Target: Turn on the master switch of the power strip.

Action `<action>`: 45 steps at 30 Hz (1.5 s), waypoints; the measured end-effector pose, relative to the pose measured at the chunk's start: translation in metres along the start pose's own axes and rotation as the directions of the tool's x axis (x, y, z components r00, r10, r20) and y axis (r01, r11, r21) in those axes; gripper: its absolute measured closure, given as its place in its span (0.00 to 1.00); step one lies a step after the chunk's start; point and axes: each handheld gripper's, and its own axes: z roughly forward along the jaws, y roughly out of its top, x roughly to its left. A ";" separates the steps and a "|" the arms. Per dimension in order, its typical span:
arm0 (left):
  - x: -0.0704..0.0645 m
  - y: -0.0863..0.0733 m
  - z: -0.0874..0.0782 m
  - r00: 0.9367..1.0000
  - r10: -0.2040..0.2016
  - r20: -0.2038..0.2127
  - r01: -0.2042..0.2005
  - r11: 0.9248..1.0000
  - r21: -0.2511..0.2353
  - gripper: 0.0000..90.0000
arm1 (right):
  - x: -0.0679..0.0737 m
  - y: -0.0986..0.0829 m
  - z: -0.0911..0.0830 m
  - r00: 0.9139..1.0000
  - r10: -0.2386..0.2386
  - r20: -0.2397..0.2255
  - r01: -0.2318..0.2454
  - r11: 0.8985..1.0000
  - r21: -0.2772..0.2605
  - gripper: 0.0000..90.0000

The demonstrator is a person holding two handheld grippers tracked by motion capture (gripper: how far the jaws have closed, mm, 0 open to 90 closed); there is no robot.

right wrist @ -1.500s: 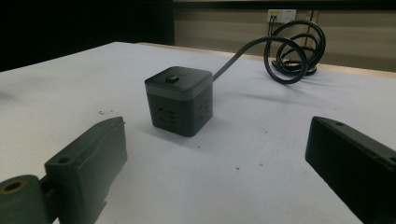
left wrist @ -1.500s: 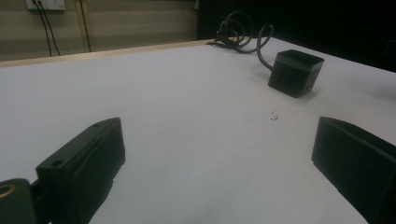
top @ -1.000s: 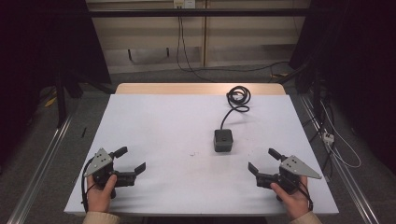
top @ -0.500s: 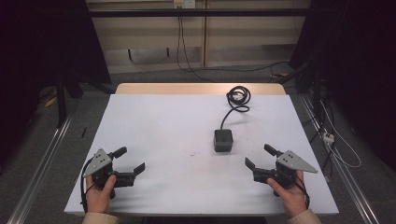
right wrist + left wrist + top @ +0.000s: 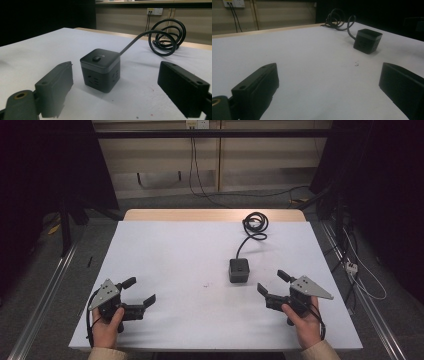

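Table: a white-covered table [image 5: 200, 260] with a strip of bare wood along its far edge; the near edge is cut off at the bottom of the high view.
Power cube: a black cube socket [image 5: 239, 270] sits right of the table's centre, upright, a small switch on its top face and outlet slots on its sides. In the right gripper view the power cube [image 5: 100, 70] stands between the two jaws but farther out, not touched by either.
Cable: a black cable [image 5: 254, 226] runs from the cube's far side to a loose coil near the far edge; where it ends is hard to make out.
Left gripper: the left gripper [image 5: 140, 292] rests at the near left of the table, held by the left hand [image 5: 106, 327]. Its jaws stand wide apart with nothing between them. In the left gripper view both jaws are cut off by the frame's bottom corners.
Right gripper: the right gripper [image 5: 272, 282] is at the near right, just near and right of the cube, held by the right hand [image 5: 305, 322]. Its jaws are spread wide, gripping nothing.
Marks: a few tiny dark specks [image 5: 205, 285] lie on the cover left of the cube; too small to identify.
Surroundings: wall sockets [image 5: 197, 124] with cords at the far wall; the sides of the room are too dark to read.
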 end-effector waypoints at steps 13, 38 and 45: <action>0.001 0.000 0.000 1.000 -0.002 0.013 0.002 1.000 -0.005 0.03 | 0.005 0.004 0.014 1.000 -0.013 -0.006 0.013 1.000 0.004 0.09; 0.001 0.000 0.000 1.000 -0.004 0.012 0.004 1.000 -0.011 0.03 | 0.007 0.010 0.032 1.000 0.000 -0.003 0.001 0.999 0.032 0.10; 0.000 0.000 0.001 1.000 -0.004 0.013 0.004 1.000 -0.011 0.03 | 0.008 0.011 0.037 1.000 -0.021 -0.015 0.022 0.999 0.045 0.11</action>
